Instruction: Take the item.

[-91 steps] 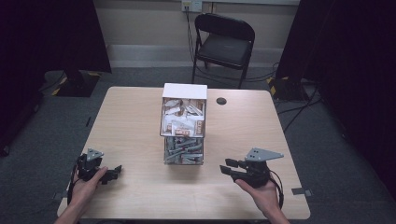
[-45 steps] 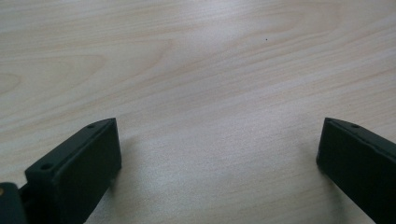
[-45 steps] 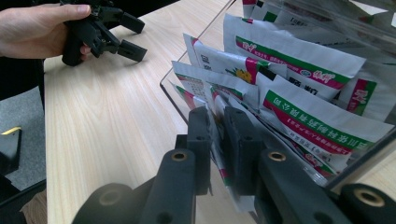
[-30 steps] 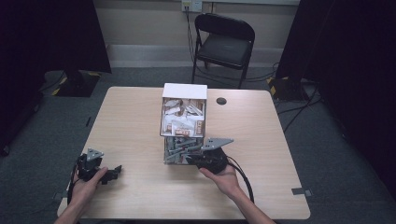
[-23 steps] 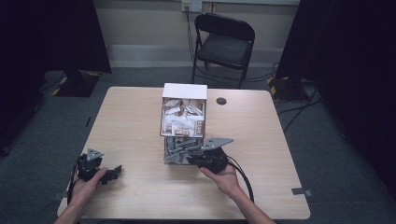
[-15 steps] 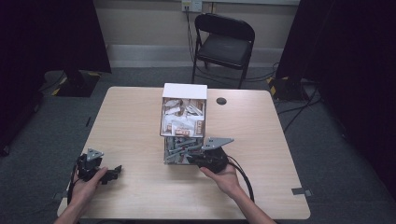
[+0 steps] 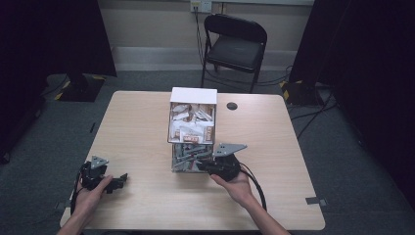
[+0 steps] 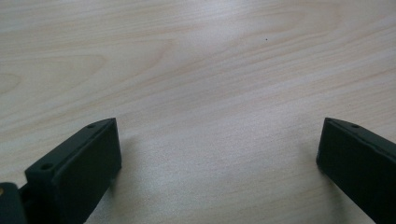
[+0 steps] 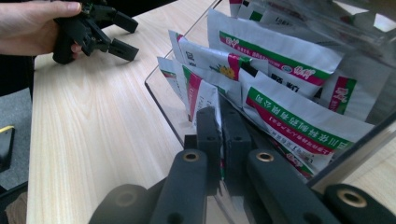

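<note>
A clear bin (image 7: 182, 166) of white sachets with green and pink stripes stands mid-table, in front of a taller white box (image 7: 193, 95) that holds more sachets. My right gripper (image 7: 203, 166) reaches into the bin's near right side. Its jaws (image 9: 220, 126) are shut on the edge of one sachet (image 9: 204, 95) among the leaning packets. My left gripper (image 7: 117, 180) rests open on the table at the front left, held by a hand, with bare wood between its jaws (image 8: 219, 154). That left gripper (image 9: 126, 36) also appears far off in the right gripper view.
A small black disc (image 7: 231, 105) lies on the table behind and right of the white box. A black folding chair (image 7: 235, 46) stands beyond the far edge. The bin's clear wall (image 9: 163, 100) rises beside my right jaws. Dark curtains flank the room.
Three seconds ago my right gripper was at the front right of the table; it moved left to the bin and has stayed there for the last second. The left gripper is unmoved.
</note>
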`<state>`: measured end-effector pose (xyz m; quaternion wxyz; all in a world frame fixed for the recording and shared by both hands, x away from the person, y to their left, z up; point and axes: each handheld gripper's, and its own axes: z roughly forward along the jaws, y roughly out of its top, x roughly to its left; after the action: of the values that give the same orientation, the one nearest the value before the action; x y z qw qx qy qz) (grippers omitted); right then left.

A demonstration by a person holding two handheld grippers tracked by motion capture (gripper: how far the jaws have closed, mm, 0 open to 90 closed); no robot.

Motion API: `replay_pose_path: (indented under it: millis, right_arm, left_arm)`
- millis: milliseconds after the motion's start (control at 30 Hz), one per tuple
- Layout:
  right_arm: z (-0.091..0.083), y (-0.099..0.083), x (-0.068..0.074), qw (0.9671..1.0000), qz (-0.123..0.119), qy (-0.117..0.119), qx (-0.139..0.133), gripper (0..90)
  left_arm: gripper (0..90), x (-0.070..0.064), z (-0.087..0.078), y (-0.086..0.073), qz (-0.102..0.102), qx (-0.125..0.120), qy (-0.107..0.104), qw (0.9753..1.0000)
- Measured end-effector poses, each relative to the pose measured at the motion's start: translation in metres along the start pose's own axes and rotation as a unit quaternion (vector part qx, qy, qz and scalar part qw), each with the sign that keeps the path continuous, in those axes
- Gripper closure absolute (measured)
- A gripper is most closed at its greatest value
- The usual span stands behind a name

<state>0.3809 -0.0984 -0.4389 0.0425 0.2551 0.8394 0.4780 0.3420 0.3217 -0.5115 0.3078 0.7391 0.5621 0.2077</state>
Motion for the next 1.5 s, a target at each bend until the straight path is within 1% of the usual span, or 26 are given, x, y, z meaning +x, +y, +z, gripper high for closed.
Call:
replay_pose_path:
  millis: [67, 200, 333, 500, 633, 900, 1133, 1500]
  right_arm:
    - [-0.001, 0.000, -0.001, 1.0000, 0.007, 0.003, -0.003, 88.2]
    - [-0.003, 0.002, -0.001, 0.9999, 0.010, 0.005, -0.008, 88.3]
    - [-0.006, 0.003, 0.000, 0.9998, 0.010, 0.006, -0.015, 88.4]
    - [-0.007, 0.004, 0.001, 0.9998, 0.008, 0.007, -0.015, 88.6]
    - [-0.010, 0.006, 0.001, 0.9996, 0.020, 0.012, -0.018, 88.7]
    - [-0.016, 0.011, 0.005, 0.9994, 0.013, 0.012, -0.030, 88.8]
    - [-0.019, 0.013, 0.006, 0.9992, 0.016, 0.012, -0.035, 88.9]
    - [-0.028, 0.015, 0.008, 0.9988, 0.015, 0.012, -0.046, 88.9]
  left_arm:
    - [0.0, 0.000, 0.000, 0.000, 0.000, 0.000, 0.000, 1.0000]
    - [0.0, 0.000, 0.000, 0.000, 0.001, 0.001, 0.000, 1.0000]
    - [0.0, 0.000, 0.000, 0.000, 0.001, 0.001, 0.000, 1.0000]
    - [0.0, 0.000, 0.000, 0.000, 0.001, 0.001, 0.000, 1.0000]
    - [0.0, 0.000, 0.000, 0.000, 0.001, 0.001, 0.000, 1.0000]
    - [0.0, 0.000, 0.000, 0.000, 0.001, 0.001, 0.000, 1.0000]
    - [0.0, 0.000, 0.000, 0.000, 0.001, 0.001, 0.000, 1.0000]
    - [0.0, 0.000, 0.000, 0.000, 0.001, 0.001, 0.000, 1.0000]
